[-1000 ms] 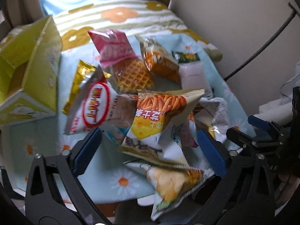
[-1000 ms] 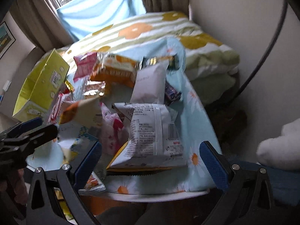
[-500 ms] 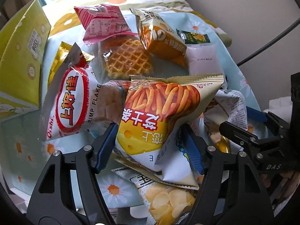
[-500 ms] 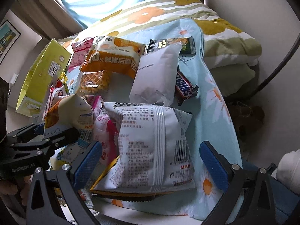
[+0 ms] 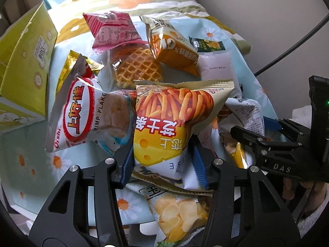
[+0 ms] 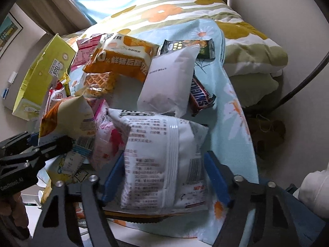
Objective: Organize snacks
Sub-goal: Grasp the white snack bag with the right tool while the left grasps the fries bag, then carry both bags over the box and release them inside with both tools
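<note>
Left gripper point(image 5: 163, 162) fingers point(image 5: 126, 164) pinching puffy cheese-stick bag point(image 5: 174, 123), lifting it off pile on daisy cloth point(image 5: 18, 144). Right gripper point(image 6: 164, 177) pads point(image 6: 217, 178) squeezing crinkly white bag point(image 6: 162, 162). Only right view showing glossy Snickers bar point(image 6: 198, 96); only left view showing chip bag point(image 5: 181, 212).

Both wrist cameras look forward and down, close over the snack pile point(image 5: 144, 94) on the bed point(image 6: 232, 111); each sees the other's hand-held gripper and the shared waffle pack point(image 5: 133, 68).

1 yellow box point(image 5: 24, 65), 1 Snickers bar point(image 6: 199, 94), 1 waffle point(image 5: 135, 68).
</note>
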Demonstrator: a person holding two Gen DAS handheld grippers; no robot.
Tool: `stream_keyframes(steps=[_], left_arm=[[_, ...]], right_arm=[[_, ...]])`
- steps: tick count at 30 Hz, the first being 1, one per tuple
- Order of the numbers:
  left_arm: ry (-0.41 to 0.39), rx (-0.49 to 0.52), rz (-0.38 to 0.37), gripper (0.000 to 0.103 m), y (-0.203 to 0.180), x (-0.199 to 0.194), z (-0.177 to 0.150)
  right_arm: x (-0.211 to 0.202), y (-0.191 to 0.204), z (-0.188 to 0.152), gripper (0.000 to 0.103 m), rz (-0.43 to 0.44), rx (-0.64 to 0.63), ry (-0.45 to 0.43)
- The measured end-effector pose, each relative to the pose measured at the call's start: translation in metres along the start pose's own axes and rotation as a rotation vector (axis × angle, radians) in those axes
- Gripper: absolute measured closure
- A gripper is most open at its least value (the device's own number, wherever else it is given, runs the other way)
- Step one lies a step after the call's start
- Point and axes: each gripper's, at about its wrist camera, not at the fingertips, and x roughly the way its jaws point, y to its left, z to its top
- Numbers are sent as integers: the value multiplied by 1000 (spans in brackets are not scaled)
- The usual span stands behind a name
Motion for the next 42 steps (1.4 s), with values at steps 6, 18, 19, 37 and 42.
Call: stream_keyframes(steps=[6,18,19,37,42], left_arm=[[-24,8,-5,58,-6,-11,0],[-180,-27,-46,58,7,-80,11],[-199,-34,-49,58,13,-88,13],[-408,-136,14,58,236,-198,44],[-400,-171,54,58,315,-200,45]], right_arm=[[-7,-2,0,49,6,20,-8],[-68,15,10,51,0,0,-133],[-72,18,13,51,-1,-3,-146],[-103,237,122,51,101,-144,-342],[-67,313,140,51,142,-177,-322]])
